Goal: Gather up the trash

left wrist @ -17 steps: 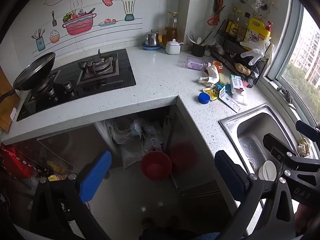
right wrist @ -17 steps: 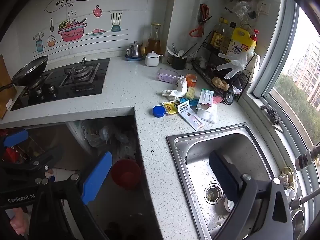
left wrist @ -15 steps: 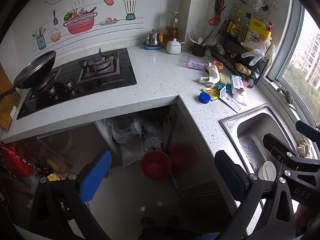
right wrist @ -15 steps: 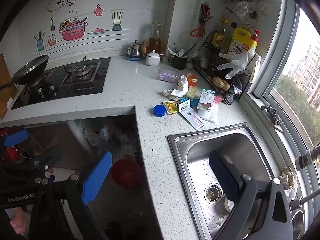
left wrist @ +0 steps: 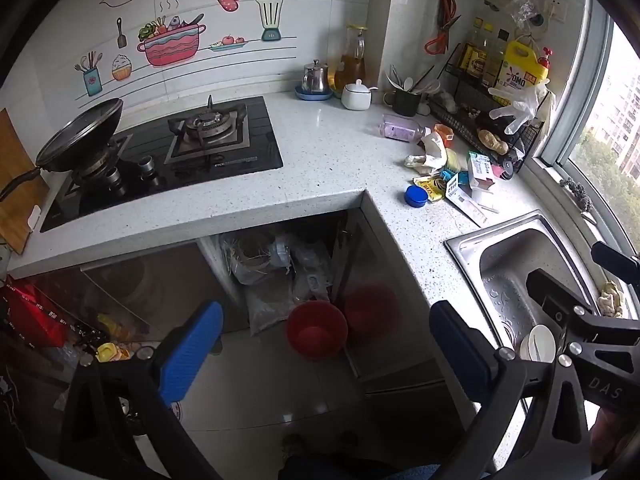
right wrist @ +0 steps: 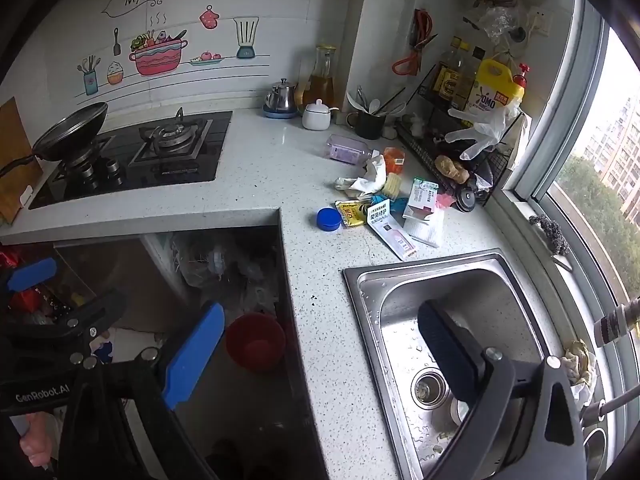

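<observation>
Both grippers hang tilted downward, fingers wide apart and empty: left gripper (left wrist: pixel 324 352) over the floor, right gripper (right wrist: pixel 320 356) at the counter (right wrist: pixel 280 160) edge. The trash pile (right wrist: pixel 384 204) lies far off, beyond the sink (right wrist: pixel 472 280).

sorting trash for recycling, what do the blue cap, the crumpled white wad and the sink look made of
Blue cap: likely plastic, smooth with an even colour. Crumpled white wad: looks like tissue or thin paper, matte with soft creases. Sink: stainless steel, brushed and reflective, with water drops.
</observation>
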`<control>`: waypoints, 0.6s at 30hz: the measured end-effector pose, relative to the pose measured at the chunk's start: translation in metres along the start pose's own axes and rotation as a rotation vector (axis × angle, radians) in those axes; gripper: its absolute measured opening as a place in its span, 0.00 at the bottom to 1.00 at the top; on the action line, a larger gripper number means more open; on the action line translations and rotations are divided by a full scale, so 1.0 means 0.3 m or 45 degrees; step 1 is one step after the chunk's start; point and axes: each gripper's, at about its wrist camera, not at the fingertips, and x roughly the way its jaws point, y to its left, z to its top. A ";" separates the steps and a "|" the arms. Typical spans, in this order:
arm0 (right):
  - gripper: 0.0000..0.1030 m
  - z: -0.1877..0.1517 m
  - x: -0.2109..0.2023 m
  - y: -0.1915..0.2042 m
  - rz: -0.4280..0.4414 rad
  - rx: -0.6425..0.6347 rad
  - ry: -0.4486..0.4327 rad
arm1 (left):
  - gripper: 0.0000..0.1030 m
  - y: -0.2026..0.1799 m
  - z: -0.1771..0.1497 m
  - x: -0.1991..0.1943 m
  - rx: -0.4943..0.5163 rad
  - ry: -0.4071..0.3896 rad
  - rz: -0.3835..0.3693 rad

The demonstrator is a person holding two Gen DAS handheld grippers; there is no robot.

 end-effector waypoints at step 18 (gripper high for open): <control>0.95 -0.009 0.000 0.004 0.011 -0.002 0.009 | 1.00 0.014 -0.006 -0.004 0.003 -0.002 0.010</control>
